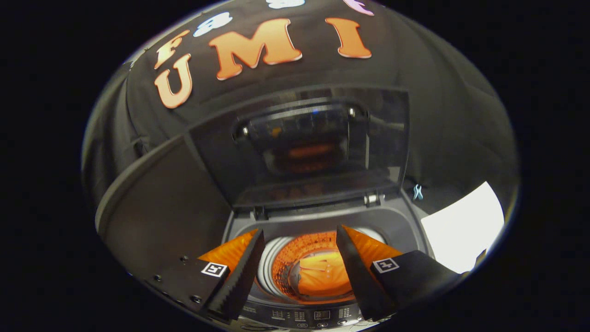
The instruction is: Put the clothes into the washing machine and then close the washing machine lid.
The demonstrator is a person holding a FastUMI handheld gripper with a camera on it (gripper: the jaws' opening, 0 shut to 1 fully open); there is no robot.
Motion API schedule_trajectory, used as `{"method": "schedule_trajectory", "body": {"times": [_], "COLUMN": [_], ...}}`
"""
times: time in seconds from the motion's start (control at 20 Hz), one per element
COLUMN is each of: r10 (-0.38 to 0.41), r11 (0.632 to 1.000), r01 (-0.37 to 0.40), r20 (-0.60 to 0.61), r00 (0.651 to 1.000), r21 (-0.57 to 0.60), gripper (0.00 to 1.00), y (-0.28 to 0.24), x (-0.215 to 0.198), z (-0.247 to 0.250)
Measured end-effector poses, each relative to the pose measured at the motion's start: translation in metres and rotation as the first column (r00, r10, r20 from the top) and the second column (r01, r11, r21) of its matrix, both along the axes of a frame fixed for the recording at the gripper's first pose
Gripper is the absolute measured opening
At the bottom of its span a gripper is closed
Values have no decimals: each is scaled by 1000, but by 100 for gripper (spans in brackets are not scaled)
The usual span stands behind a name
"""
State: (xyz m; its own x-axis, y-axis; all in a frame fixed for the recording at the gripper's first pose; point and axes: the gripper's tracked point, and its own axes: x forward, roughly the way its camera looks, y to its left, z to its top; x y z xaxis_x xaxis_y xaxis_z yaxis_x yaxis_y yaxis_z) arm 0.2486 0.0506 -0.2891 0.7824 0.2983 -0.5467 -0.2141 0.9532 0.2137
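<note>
Item: dark panel (161,207), flat and matt, standing at 9 o'clock of the washing machine (405,226), its edge meeting the machine's left side.

Item: tongs (299,237), seen from behind along both fingers. Fingers spread wide apart, nothing between the pads, nothing gripped. Left finger (239,272) at 7 o'clock of the drum opening, right finger (357,272) at 5 o'clock of it; both hover above the machine's front rim, apart from it as far as can be told. Each finger carries a small square marker near its base.

Item: washing machine, top-loading, dark grey surround. Drum (288,258) visible between the fingers, ribbed pale wall at its 9 o'clock side, perforated wall lit orange.

Item: clothes (322,274), an orange garment, lying at the bottom of the drum, centred between the two fingers and below them.

Item: control strip (313,316), along the machine's front edge at 6 o'clock of the drum, small buttons and a display; markings too small to tell.

Item: lid (318,147), tinted and see-through, raised upright at 12 o'clock of the drum, hinged at the rear edge; hinge (373,199) at its lower right corner. An orange reflection shows in its pane.

Item: small pale blue clip (417,192), at 3 o'clock of the hinge, against the booth wall.

Item: white sheet (465,226), flat, at 3 o'clock of the machine, just beside its right side.
</note>
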Motion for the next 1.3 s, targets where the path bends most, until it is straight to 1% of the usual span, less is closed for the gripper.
{"method": "schedule_trajectory", "body": {"times": [0.2,0.45,0.55,0.65,0.75,0.85,1.0,1.1,1.2,1.3], "r10": [13,24,24,29,28,34,38,25,10,4], "r11": [1000,999,1000,1000,1000,999,999,998,998,997], "r01": [-14,-31,-27,-30,-28,-31,-29,-15,1,12], "r20": [124,242,287,315,316,291,234,195,176,192], "r00": [992,970,958,949,948,956,971,980,984,981], "r21": [8,25,9,-2,-4,-15,-40,-53,-62,-82], "gripper": [99,98,99,98,98,98,98,99,99,99], "y": [5,18,19,20,24,27,29,28,28,28], "x": [20,52,72,94,114,133,157,169,181,192], "z": [65,131,153,164,166,156,131,115,104,102]}}
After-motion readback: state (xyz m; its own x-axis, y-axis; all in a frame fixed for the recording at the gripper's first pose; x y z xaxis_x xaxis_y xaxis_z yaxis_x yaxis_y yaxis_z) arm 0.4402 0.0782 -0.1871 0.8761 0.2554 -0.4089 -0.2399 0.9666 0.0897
